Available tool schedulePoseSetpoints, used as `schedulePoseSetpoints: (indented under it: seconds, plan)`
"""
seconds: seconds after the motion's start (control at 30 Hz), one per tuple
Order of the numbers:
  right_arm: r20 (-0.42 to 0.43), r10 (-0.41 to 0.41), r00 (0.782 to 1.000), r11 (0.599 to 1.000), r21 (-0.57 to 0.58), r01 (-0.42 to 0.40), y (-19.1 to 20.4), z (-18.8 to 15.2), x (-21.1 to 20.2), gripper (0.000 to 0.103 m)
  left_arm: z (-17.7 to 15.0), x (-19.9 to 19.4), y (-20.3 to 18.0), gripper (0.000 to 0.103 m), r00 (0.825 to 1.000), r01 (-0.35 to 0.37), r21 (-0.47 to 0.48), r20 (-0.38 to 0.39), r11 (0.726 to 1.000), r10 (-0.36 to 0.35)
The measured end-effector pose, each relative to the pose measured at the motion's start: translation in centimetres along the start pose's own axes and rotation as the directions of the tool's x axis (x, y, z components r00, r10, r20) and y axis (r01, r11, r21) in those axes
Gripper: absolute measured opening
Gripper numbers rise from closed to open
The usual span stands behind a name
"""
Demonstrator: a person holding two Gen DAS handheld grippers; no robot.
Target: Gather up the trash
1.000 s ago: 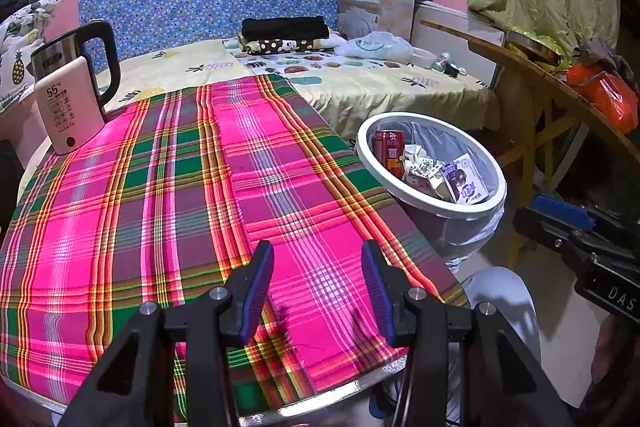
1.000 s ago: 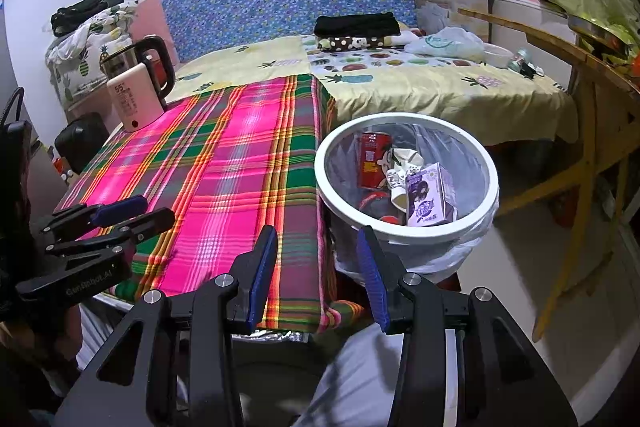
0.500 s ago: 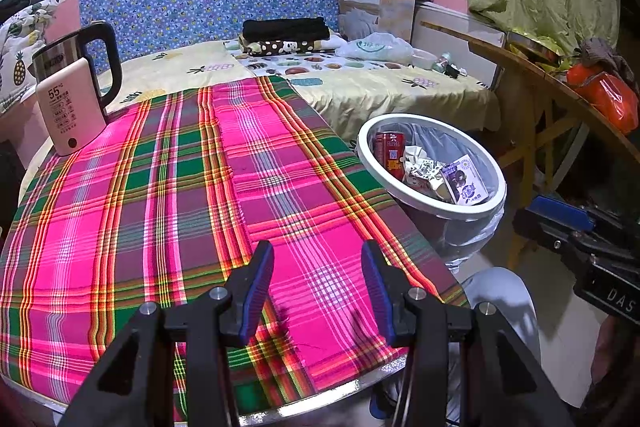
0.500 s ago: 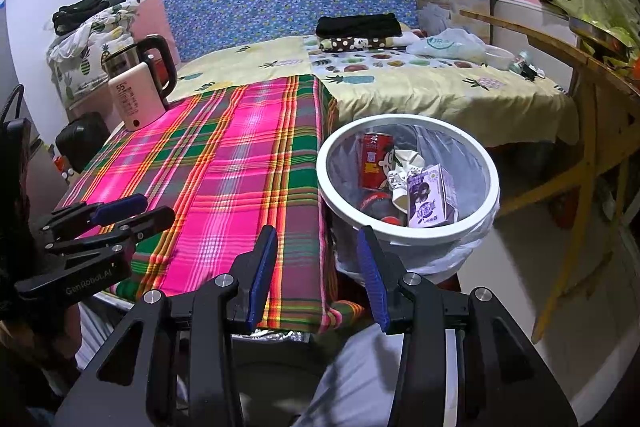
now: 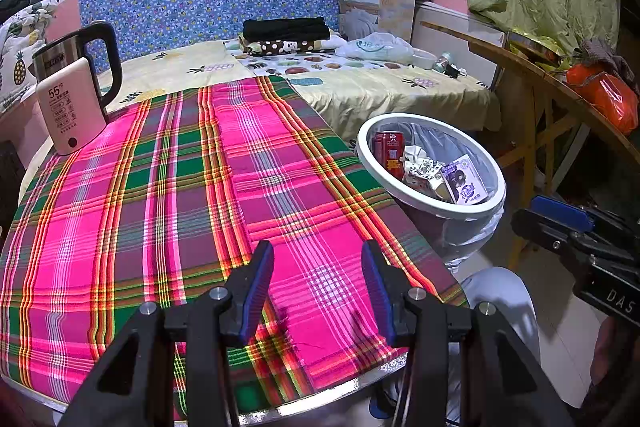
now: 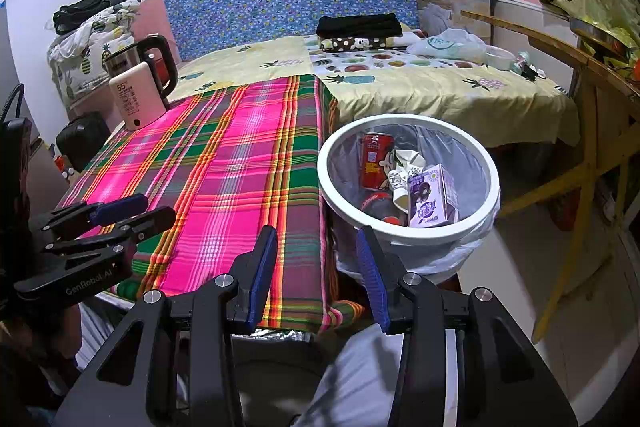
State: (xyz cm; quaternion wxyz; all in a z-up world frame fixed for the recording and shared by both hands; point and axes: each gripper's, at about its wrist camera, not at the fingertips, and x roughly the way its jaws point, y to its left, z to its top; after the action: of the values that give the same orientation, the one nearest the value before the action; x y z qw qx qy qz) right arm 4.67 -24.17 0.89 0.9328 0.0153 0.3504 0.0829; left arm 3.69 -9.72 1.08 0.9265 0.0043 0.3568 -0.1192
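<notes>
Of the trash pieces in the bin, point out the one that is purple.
The milk carton, a purple and white box lying nearest the camera in the trash bin. The can is red; the crumpled paper is white.

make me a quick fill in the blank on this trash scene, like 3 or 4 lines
1. The red can stands inside the white ____.
2. Both the left gripper and the right gripper are open and hold ____.
3. The kettle stands on the ____ tablecloth.
4. Beside the can, the purple carton lies in the bin, which is lined with a plastic ____.

Missing words: bin; nothing; plaid; bag
</notes>
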Motion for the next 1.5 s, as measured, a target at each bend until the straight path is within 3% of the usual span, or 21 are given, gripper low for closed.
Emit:
schedulePoseSetpoints:
  seconds: [1.5]
  plan:
    - [-0.001, -0.001, 1.000, 1.000, -0.001, 0.001, 0.11, 0.05, 0.00, 0.043, -0.37, 0.07, 0.31, 0.047, 1.000, -0.005, -0.006, -0.015, 1.000, 0.005]
